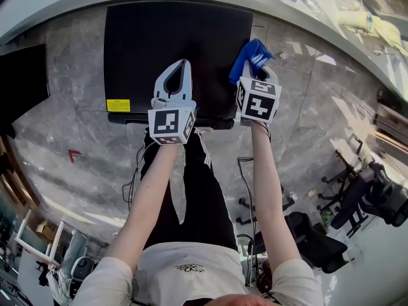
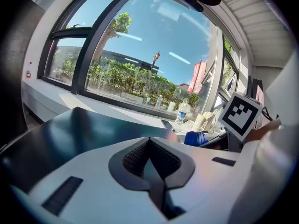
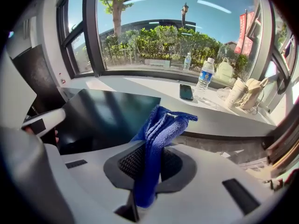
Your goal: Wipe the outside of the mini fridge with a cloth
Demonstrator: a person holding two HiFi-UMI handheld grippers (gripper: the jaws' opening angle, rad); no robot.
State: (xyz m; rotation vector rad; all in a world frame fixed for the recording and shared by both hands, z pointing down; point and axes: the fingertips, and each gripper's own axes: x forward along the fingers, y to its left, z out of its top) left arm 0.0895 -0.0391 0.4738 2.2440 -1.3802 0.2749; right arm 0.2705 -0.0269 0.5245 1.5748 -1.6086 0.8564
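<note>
From the head view, the black glossy mini fridge stands on the grey stone floor right in front of the person. Both grippers are held over its near edge. The left gripper hovers above the top panel. The right gripper sits at the fridge's right corner with the blue microfibre cloth sticking up from it.

In the left gripper view, the left gripper has its jaws pressed together with nothing between them. The fridge top lies just beyond and the cloth shows off to the right. This gripper looks free to steady the cabinet.

In the right gripper view, the right gripper pinches the cloth by its lower part. The rest stands bunched above the jaws, clear of the fridge.

To wipe well, I judge the gripper should tip forward so the loose bunch, not the hard jaw ends, meets the glossy panel. It can then sweep in overlapping strokes across the top before the sides, keeping the pinch firm so the cloth doesn't pull free.
</note>
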